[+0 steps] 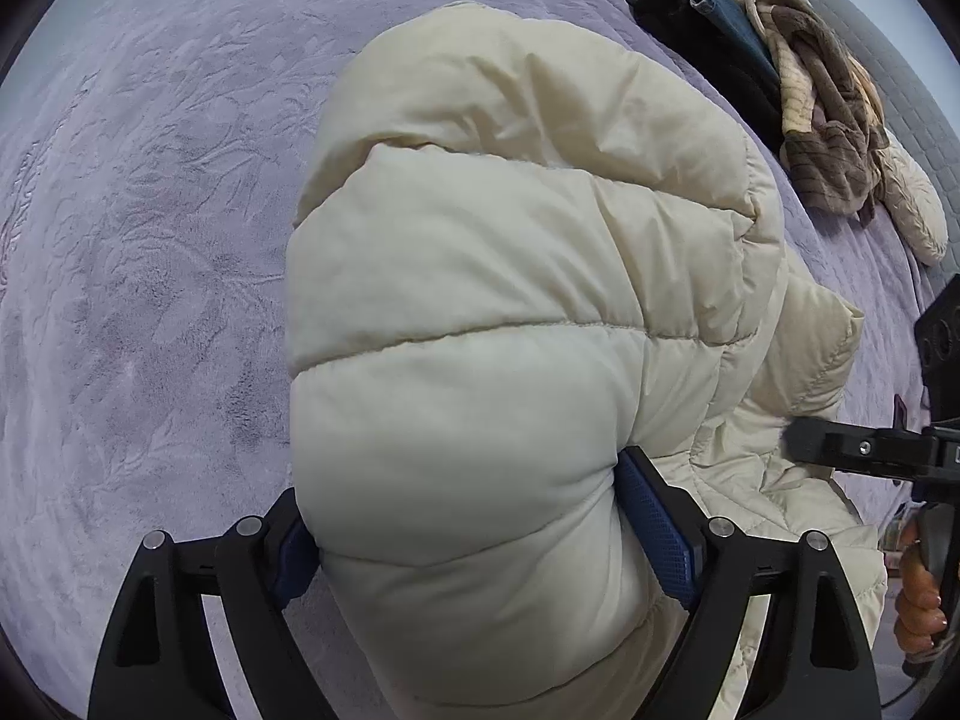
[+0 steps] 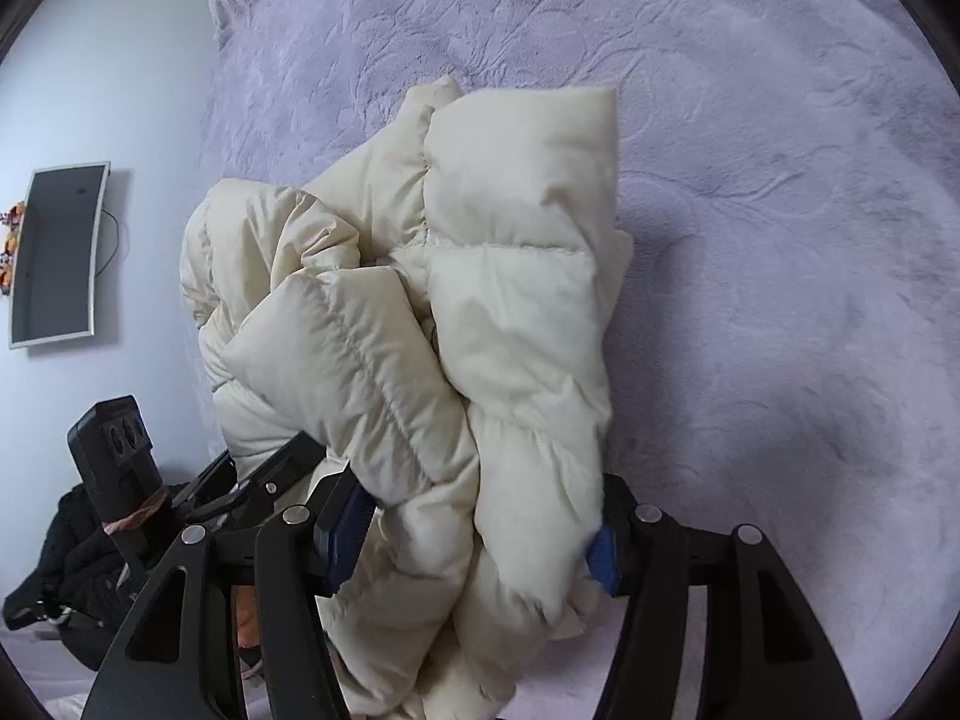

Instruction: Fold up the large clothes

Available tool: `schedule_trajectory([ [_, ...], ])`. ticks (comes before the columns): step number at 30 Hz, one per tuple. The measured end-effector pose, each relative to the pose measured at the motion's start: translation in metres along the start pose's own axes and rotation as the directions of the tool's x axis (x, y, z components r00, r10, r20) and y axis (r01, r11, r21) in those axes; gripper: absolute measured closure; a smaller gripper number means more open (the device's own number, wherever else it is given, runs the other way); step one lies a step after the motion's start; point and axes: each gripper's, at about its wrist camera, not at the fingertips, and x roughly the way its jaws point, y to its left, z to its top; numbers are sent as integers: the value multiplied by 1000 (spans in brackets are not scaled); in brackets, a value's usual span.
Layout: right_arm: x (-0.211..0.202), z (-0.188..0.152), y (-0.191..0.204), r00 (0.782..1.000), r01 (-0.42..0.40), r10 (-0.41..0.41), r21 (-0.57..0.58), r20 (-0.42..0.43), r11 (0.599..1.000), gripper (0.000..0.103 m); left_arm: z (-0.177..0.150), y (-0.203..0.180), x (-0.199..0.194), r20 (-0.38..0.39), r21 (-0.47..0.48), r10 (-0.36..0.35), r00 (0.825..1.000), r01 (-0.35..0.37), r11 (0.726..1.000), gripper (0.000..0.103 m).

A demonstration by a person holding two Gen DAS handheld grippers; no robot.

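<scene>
Both the left hand-held gripper [image 1: 480,540] and right hand-held gripper [image 2: 474,531] clamp the cream puffer jacket [image 1: 510,312] above a lavender bedspread [image 1: 150,240], a wall screen [image 2: 57,252] at frame left.

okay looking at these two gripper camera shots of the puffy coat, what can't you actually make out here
- Left wrist view: the cream quilted puffer jacket bulges over the left gripper, hiding its fingertips.
- Right wrist view: the right gripper is likewise buried.
- Both views: the jacket's front and lower part are cut off by the bottom edge.
</scene>
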Motion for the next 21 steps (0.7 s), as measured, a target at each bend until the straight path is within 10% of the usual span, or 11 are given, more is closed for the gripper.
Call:
schedule_trajectory([
  [4,-31,-6,24,990,129,-124,-75,62,989,40,0,0,1,-1,-6,2,1000,-2,1000,13],
  [10,-60,-37,67,981,147,-116,-204,156,968,87,1,-1,1,-1,-7,3,1000,-3,1000,13],
  [14,-43,-64,94,986,125,-79,-337,148,933,88,0,-1,1,-1,-7,4,1000,-4,1000,13],
  [21,3,-102,63,949,316,-298,-376,106,871,93,1,0,-4,-15,-1,-16,1000,16,1000,13],
])
